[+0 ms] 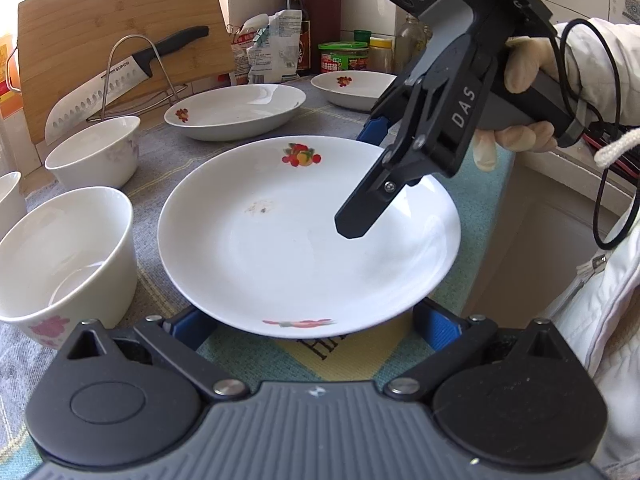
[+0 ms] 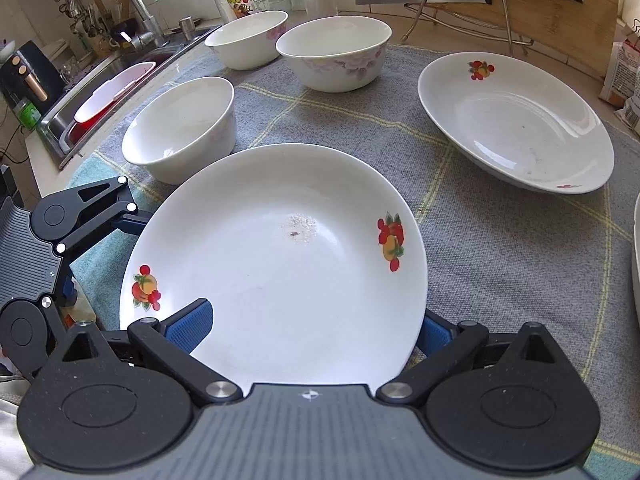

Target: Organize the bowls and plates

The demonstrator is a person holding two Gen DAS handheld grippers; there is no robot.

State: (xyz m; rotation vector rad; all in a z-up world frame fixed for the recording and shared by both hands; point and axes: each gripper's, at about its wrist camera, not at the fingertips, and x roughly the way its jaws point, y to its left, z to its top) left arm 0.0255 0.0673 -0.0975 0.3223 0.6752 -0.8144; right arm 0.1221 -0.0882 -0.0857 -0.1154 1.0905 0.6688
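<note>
The right claw [image 2: 310, 332] is spread and straddles the near rim of the plate [image 2: 280, 260]: one blue pad [image 2: 188, 328] lies over the inner face, while the other [image 2: 434, 336] sits below the rim. They look apart from the china, so I judge that nothing is pinched yet. The left claw [image 1: 312, 326] is spread too, with both its fingers tucked low at the rim nearest it, partly hidden by the plate; whether they touch the plate I cannot tell. The plate lies between the two claws on the cloth-covered desk [image 2: 480, 260], and I cannot say if it rests fully flat. The step in hand appears to be taking this plate for stacking. To do it well, push the right claw a little further onto the rim so both pads bite on flat china rather than the lip, then close firmly and lift level. Let the left claw only steady the opposite rim, not squeeze. The likely target is the second plate [image 2: 516, 120], ahead and to the right of the right claw. Keep clear of the bowl [image 2: 180, 128] ahead on its left, and set the plate down centred, without sliding.
</note>
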